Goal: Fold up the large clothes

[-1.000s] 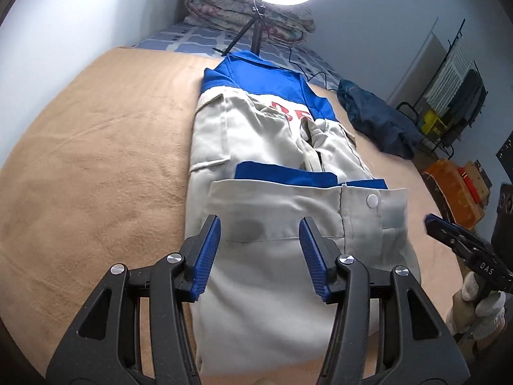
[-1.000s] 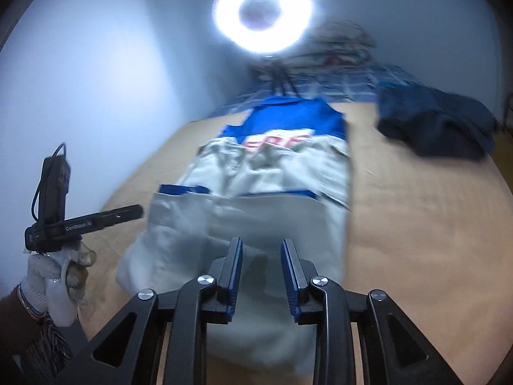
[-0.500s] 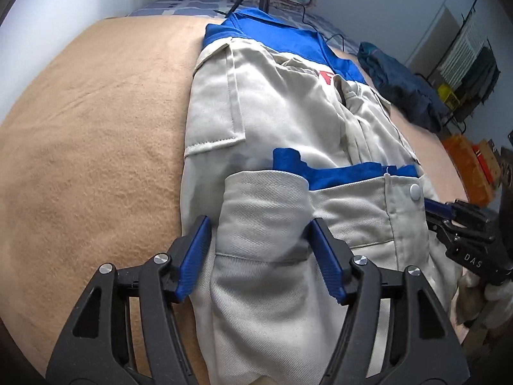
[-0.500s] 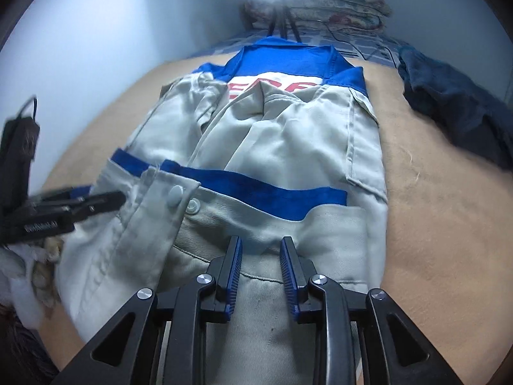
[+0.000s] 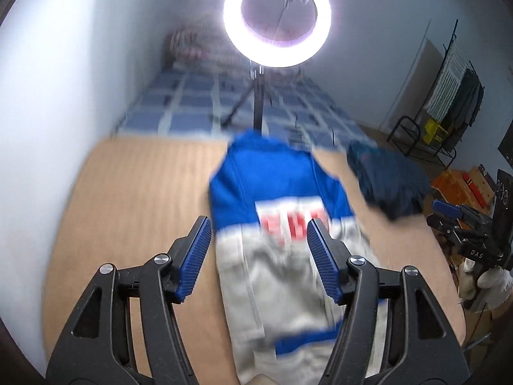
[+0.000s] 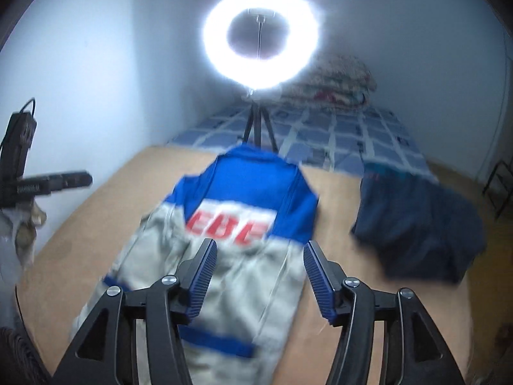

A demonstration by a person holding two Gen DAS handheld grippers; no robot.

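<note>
A grey and blue work jacket [image 5: 282,256] with red letters lies folded lengthwise on the tan blanket [image 5: 134,192]; it also shows in the right wrist view [image 6: 243,243]. My left gripper [image 5: 259,260] is open and empty, raised above the jacket's near end. My right gripper [image 6: 256,279] is open and empty, also raised above the jacket. The right gripper shows at the right edge of the left wrist view [image 5: 449,215]. The left gripper shows at the left edge of the right wrist view [image 6: 73,178]. Both views are motion-blurred.
A dark blue garment [image 6: 416,224] lies bunched on the blanket to the right of the jacket. A lit ring light [image 5: 277,16] on a tripod stands beyond the jacket on a checked blue sheet [image 6: 336,134]. A drying rack [image 5: 455,96] and boxes stand at the far right.
Both grippers have lifted up and back from the jacket's lower hem. The right gripper's jaws, nearly closed before, now stand wide open. The views now point higher, toward the ring light.
</note>
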